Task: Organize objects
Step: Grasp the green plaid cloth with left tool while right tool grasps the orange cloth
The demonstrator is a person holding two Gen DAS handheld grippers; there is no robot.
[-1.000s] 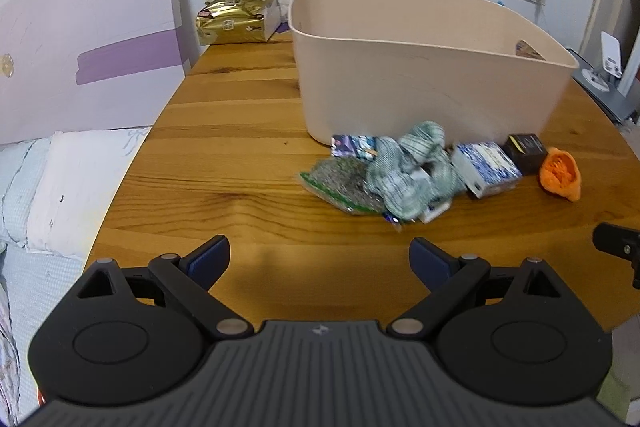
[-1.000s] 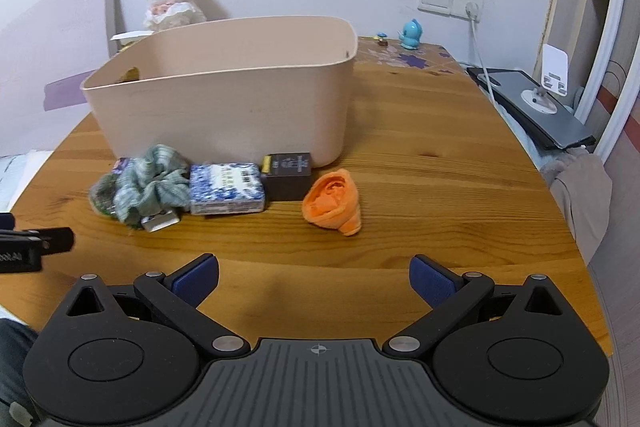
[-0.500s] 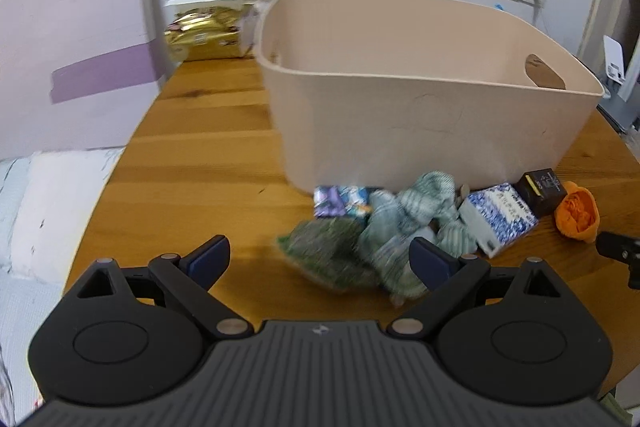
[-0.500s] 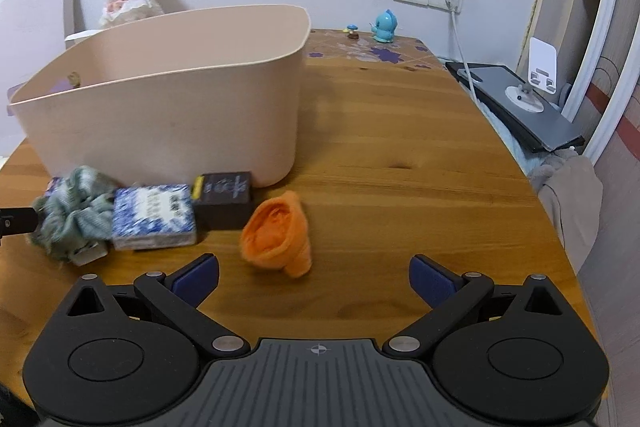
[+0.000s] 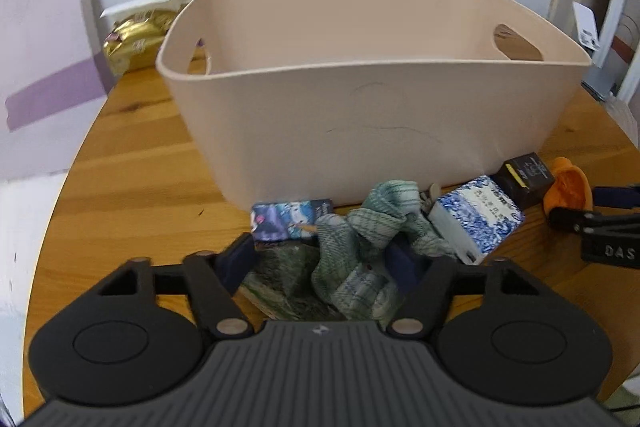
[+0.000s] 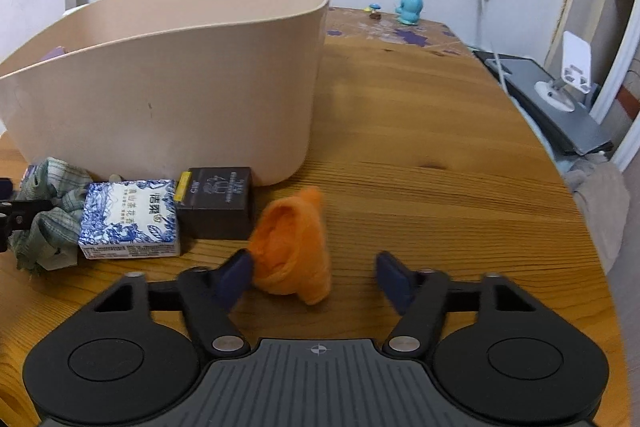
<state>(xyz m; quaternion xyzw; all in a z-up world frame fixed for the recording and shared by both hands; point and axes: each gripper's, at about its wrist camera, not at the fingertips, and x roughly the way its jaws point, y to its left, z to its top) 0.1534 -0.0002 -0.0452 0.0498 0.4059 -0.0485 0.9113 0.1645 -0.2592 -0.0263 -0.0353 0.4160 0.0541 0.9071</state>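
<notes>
Two claws are working the desk: left claw (image 5: 320,259) standing wide around the green cloth (image 5: 360,247), right claw (image 6: 314,273) gaping with the orange cloth (image 6: 292,247) touching its left finger, needing centering before closing; beige bin (image 6: 180,83) sitting just ahead.
</notes>
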